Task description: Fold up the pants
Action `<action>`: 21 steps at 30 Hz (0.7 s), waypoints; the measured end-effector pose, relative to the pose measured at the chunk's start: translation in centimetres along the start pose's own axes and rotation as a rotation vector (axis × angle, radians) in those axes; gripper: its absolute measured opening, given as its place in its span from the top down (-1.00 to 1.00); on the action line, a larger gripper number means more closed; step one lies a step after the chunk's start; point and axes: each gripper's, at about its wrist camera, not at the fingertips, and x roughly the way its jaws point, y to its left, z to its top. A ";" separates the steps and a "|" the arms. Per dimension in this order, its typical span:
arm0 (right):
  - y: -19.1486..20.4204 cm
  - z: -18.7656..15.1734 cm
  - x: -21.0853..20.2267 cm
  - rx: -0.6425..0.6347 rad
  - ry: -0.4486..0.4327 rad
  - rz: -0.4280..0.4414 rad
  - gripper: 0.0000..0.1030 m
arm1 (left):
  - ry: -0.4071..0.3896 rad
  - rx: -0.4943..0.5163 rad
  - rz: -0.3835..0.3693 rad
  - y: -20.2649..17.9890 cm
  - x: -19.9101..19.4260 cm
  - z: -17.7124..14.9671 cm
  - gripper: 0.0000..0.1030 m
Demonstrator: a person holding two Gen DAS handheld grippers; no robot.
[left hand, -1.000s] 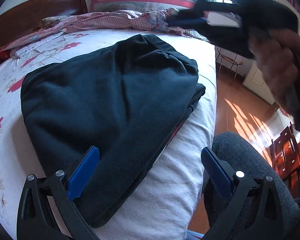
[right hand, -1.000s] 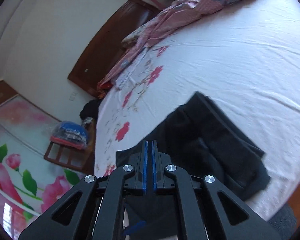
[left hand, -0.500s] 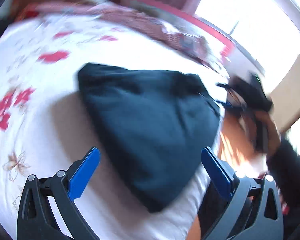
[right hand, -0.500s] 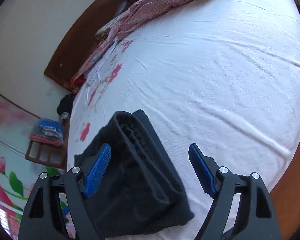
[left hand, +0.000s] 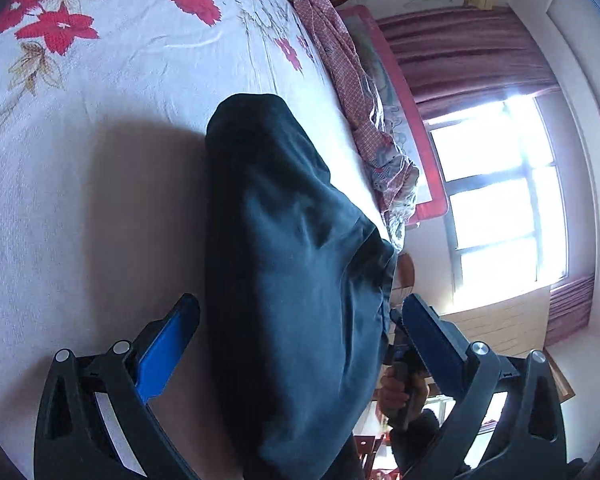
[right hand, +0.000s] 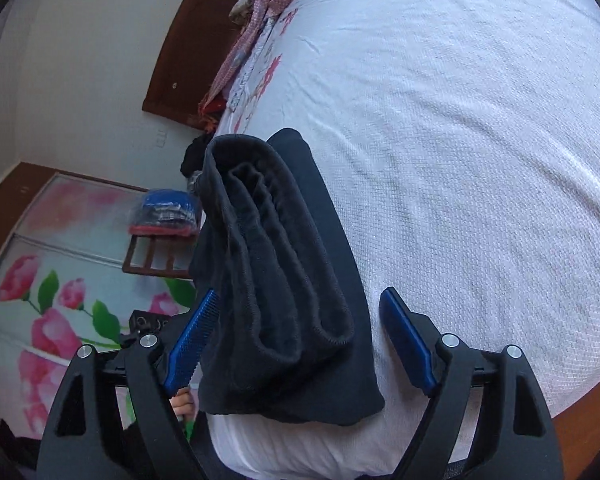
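Note:
The dark folded pants (left hand: pixel 292 280) lie in a thick bundle at the near edge of the bed (left hand: pixel 80 200). My left gripper (left hand: pixel 298 304) is open, one blue finger on each side of the bundle, pads apart from the cloth. In the right wrist view the pants (right hand: pixel 276 264) show their stacked folds end-on. My right gripper (right hand: pixel 300 294) has its jaws opening, the bundle lying between them untouched by the pads. A hand (left hand: pixel 396 392) grips the right tool's handle beyond the pants.
A pink checked blanket (left hand: pixel 352 80) is bunched along the bed's far side. The wooden headboard (right hand: pixel 176 60) stands at the wall. A stool with a blue bag (right hand: pixel 164 216) is beside the bed. Wooden floor (right hand: pixel 580 420) shows past the mattress edge.
The right gripper went from shut to wide open and dropped lower over the pants. The left gripper rolled strongly and swung across to straddle the bundle, staying open.

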 end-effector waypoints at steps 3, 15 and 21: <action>0.3 -0.6 0.2 -0.042 0.035 0.006 -0.64 | 0.012 0.010 -0.019 -0.4 0.8 -0.4 -0.96; 4.4 -2.8 1.3 -0.129 0.009 -0.156 0.18 | 0.023 -0.089 0.027 1.0 2.2 -0.2 0.61; 9.0 -2.4 0.6 -0.194 -0.019 -0.203 0.20 | -0.018 -0.053 0.010 -0.5 2.1 -0.2 0.76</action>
